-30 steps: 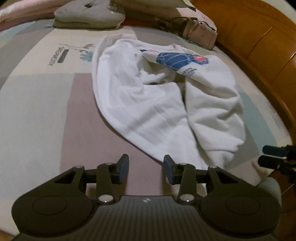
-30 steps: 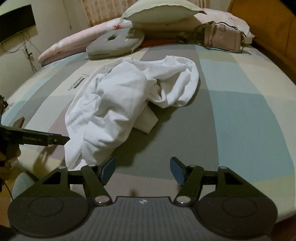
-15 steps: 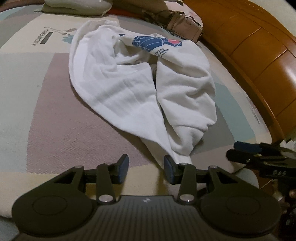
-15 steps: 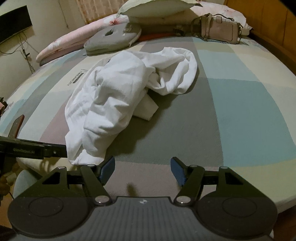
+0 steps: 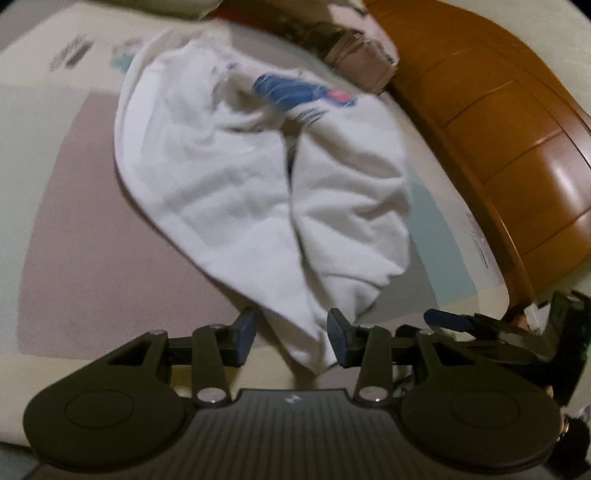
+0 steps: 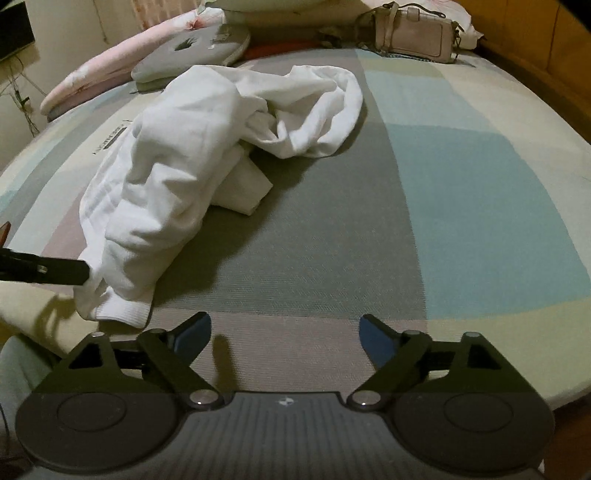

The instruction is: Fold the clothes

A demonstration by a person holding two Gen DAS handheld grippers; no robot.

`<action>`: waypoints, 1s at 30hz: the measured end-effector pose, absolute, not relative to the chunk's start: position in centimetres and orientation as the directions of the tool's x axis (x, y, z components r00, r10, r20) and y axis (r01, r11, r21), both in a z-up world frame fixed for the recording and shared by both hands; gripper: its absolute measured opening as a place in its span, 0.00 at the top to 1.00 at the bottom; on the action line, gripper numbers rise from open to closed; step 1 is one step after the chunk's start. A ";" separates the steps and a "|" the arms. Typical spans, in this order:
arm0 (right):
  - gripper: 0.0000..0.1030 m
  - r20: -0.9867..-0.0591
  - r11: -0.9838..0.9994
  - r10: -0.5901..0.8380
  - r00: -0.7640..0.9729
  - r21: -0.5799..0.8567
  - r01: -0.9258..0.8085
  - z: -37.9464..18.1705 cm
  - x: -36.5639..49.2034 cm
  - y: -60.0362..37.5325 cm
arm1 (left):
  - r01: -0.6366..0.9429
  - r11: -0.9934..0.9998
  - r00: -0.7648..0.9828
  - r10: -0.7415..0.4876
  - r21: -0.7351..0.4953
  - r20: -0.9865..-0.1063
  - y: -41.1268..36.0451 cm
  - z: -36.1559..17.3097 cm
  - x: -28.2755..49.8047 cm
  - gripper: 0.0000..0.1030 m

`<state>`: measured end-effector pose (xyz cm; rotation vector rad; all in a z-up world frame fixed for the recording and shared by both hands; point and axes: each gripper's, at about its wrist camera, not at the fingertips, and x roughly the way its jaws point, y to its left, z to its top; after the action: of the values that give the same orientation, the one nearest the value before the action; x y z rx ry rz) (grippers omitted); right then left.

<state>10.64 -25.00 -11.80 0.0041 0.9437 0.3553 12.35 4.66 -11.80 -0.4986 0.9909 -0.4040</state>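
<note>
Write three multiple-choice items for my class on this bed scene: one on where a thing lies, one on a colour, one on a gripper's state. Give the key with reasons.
1. Where does the beige leather handbag lie?
A. at the far end of the bed, near the pillows
B. on top of the garment
C. between the right gripper's fingers

2. What colour is the printed graphic on the crumpled white cotton garment?
A. green
B. mainly blue
C. yellow

3. How does the left gripper stand?
A. shut on the handbag
B. shut on nothing
C. open, with the garment's near tip between its fingers

Key: A, the bag sits beyond the garment, at the far end of the patchwork bedsheet. B, the print shows blue with a small red spot. C, a gap shows between the blue pads, cloth lying in it. The right gripper is open too, over bare sheet.
</note>
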 end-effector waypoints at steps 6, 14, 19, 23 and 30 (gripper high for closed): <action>0.00 -0.785 0.937 0.309 0.537 0.155 -0.314 -12.2 10.7 -24.6 | 0.065 0.796 0.490 -0.551 -0.602 -0.675 5.1 -12.7 13.6 0.63; 0.00 -0.789 0.936 0.286 0.544 0.108 -0.336 -12.5 10.7 -23.8 | 0.035 0.866 0.541 -0.436 -0.498 -0.720 5.0 -12.0 14.7 0.97; 0.00 -0.794 0.938 0.285 0.536 0.117 -0.326 -12.4 10.9 -23.9 | 0.042 0.923 0.579 -0.335 -0.383 -0.743 7.0 -9.7 15.6 0.98; 0.00 -0.800 0.946 0.265 0.538 0.108 -0.306 -12.1 11.1 -24.0 | 0.038 0.970 0.573 -0.218 -0.241 -0.790 9.5 -8.1 16.9 0.98; 0.00 -0.785 0.957 0.238 0.573 0.087 -0.278 -10.8 11.5 -24.4 | 0.006 0.999 0.556 0.038 0.050 -0.830 15.0 -6.0 19.4 0.98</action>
<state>11.47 -24.37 -10.77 -0.0473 0.9125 0.3023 19.41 14.96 -6.03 0.0488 0.9809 0.0184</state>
